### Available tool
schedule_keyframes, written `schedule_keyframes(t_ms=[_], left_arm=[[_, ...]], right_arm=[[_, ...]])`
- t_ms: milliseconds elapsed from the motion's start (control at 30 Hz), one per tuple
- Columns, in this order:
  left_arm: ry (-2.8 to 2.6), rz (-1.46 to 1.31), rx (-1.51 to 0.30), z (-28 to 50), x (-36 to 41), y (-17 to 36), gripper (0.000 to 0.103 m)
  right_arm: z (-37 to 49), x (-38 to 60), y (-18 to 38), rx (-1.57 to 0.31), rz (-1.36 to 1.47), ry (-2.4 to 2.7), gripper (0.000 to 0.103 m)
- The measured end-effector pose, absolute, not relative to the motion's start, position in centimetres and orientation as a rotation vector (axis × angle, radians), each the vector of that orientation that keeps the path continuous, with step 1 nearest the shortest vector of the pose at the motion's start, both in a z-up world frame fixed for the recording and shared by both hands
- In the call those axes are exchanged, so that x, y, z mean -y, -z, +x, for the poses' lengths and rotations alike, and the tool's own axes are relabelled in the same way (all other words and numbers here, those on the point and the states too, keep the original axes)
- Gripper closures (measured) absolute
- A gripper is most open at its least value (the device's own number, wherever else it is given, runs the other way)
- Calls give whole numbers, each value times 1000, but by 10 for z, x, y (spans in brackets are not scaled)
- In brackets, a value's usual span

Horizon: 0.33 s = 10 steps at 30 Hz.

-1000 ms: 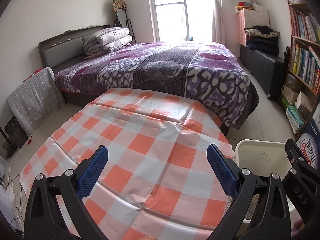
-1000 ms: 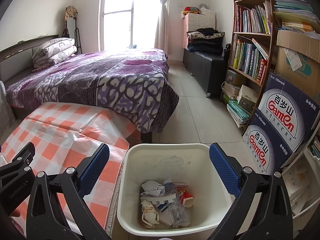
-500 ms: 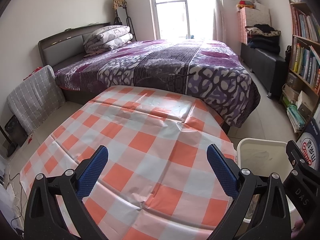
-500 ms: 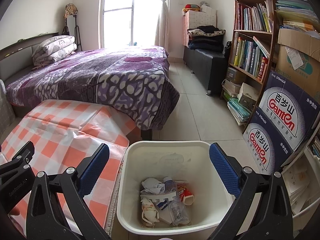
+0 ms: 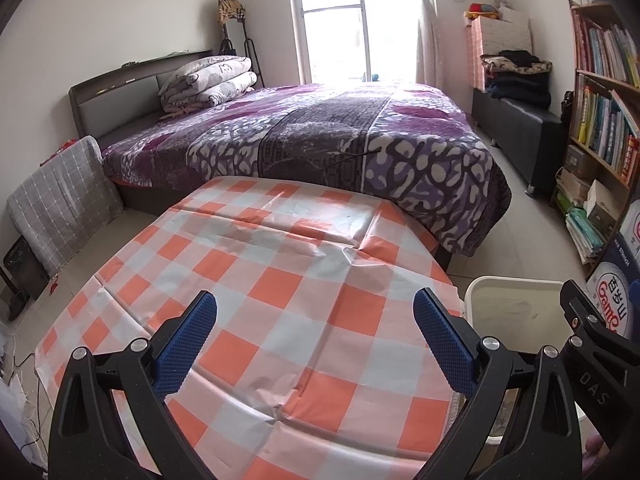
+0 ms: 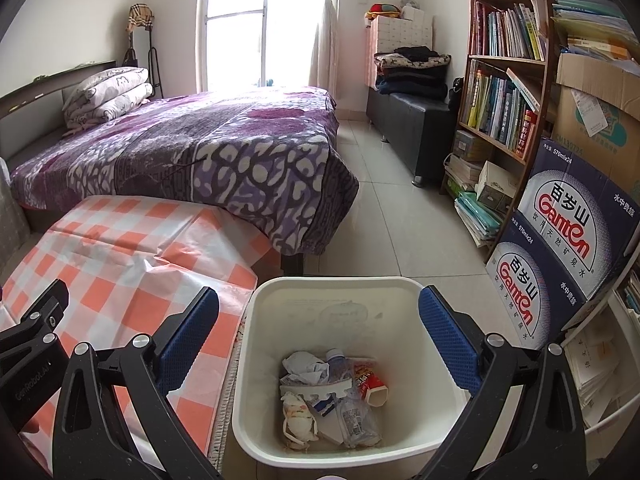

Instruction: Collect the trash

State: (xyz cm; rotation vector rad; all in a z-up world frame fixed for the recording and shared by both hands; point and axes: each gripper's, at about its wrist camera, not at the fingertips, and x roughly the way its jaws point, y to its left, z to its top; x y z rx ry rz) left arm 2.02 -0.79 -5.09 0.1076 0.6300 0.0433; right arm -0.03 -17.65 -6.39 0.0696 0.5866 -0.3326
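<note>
Right wrist view looks down into the white trash bin (image 6: 340, 364) standing on the floor just right of the table (image 6: 120, 264), whose orange-and-white checked cloth carries nothing that can be seen. The bin holds the collected trash (image 6: 332, 396): crumpled paper, a clear plastic bottle, a red carton and some other wrappers lying together on its bottom. The right gripper (image 6: 318, 338) hangs above the bin with its fingers spread wide and nothing between them. In the left wrist view the left gripper (image 5: 316, 338) is over the near part of the table, its fingers likewise released and empty; the bin's rim shows at the right edge there.

Judging from this, the task looks close to finished or finished: every loose piece in sight is already in the bin, and neither the checked cloth nor the tiled floor (image 6: 392, 208) near the bed (image 6: 192, 152) shows any litter left to pick up. Whatever lies outside these two views cannot be judged.
</note>
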Motion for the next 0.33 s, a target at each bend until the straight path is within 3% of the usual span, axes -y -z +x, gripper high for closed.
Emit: schedule_keyframes(t_ms=[333], left_arm=[[-47, 92, -658, 24, 7, 52, 7]], right_arm=[[0, 177, 63, -586, 69, 332, 7]])
